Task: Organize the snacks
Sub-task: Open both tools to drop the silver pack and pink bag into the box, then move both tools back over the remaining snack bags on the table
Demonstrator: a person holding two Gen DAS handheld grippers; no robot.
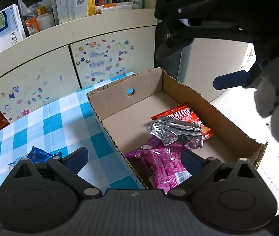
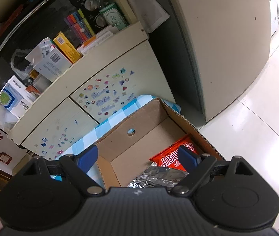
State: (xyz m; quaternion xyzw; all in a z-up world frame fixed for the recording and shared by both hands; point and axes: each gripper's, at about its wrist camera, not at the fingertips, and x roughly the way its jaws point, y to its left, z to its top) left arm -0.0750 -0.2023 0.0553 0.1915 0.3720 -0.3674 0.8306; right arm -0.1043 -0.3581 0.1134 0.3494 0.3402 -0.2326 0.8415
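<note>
An open cardboard box (image 1: 127, 106) sits on a blue-checked tablecloth (image 1: 41, 125). Inside lie a red snack pack (image 1: 186, 116), a silver foil pack (image 1: 176, 133) on top of it, and a purple pack (image 1: 165, 167) nearest me. A blue foil snack (image 1: 39, 155) lies on the cloth left of the box. My left gripper (image 1: 135, 157) is open and empty, straddling the box's left wall. My right gripper (image 2: 139, 157) is open and empty above the box (image 2: 139, 137), over the red pack (image 2: 170, 157) and silver pack (image 2: 159, 179). It also shows at the upper right of the left wrist view (image 1: 198, 59).
A cream cabinet (image 1: 64, 63) with stickers on its doors stands behind the table, with boxes and clutter (image 1: 70, 5) on top. A cream partition (image 2: 227, 49) and pale tiled floor (image 2: 257, 137) lie to the right of the box.
</note>
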